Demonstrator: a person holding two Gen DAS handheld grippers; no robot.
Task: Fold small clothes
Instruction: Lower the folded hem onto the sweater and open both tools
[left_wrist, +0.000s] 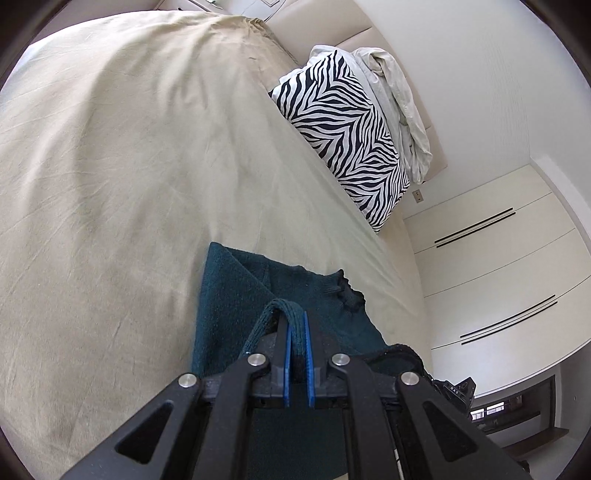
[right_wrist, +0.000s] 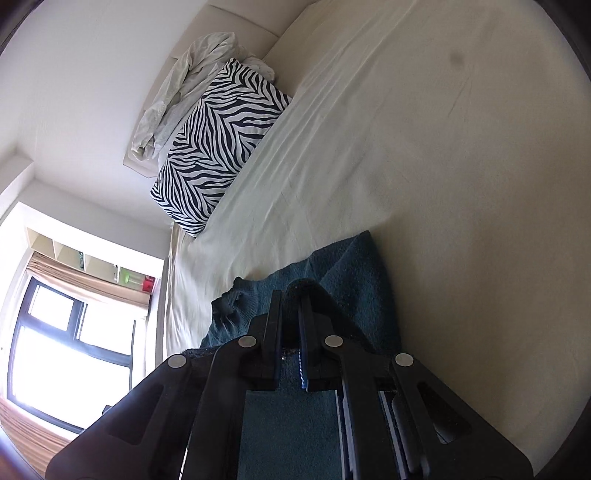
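Both tongs are pinched narrow on the same dark teal knitted garment (left_wrist: 236, 295), each gripping a bunched edge of it. In the left wrist view the left tongs (left_wrist: 295, 325) clamp a ribbed, looped band of the knit between the blue pads (left_wrist: 306, 354), with the fold of fabric arching over the fingertips. In the right wrist view the right tongs (right_wrist: 291, 306) hold a similar hump of knit, squeezed tight between the dark fingers.

The garment lies on the bed (left_wrist: 129, 166), on its beige sheet, near the edge closest to the cameras; part of it rests flat ahead of the tongs while the gripped parts are drawn up off the sheet. A crumpled dark corner (left_wrist: 349, 293) juts out on one side, not yet smoothed. Holding two separate points at once likely serves to keep the edge taut and level, so the lifted portion can be carried over the flat part as one straight fold rather than sagging in the middle.

A zebra-striped pillow (left_wrist: 347, 147) stands well apart from the garment against the headboard, with a rumpled pale cloth (left_wrist: 402, 110) behind it. A white wardrobe (left_wrist: 498, 258) shows beyond the bed in the left view, and a bright window (right_wrist: 66, 350) in the right.

The fold looks to be in its early part: the knit is still loose and uneven.
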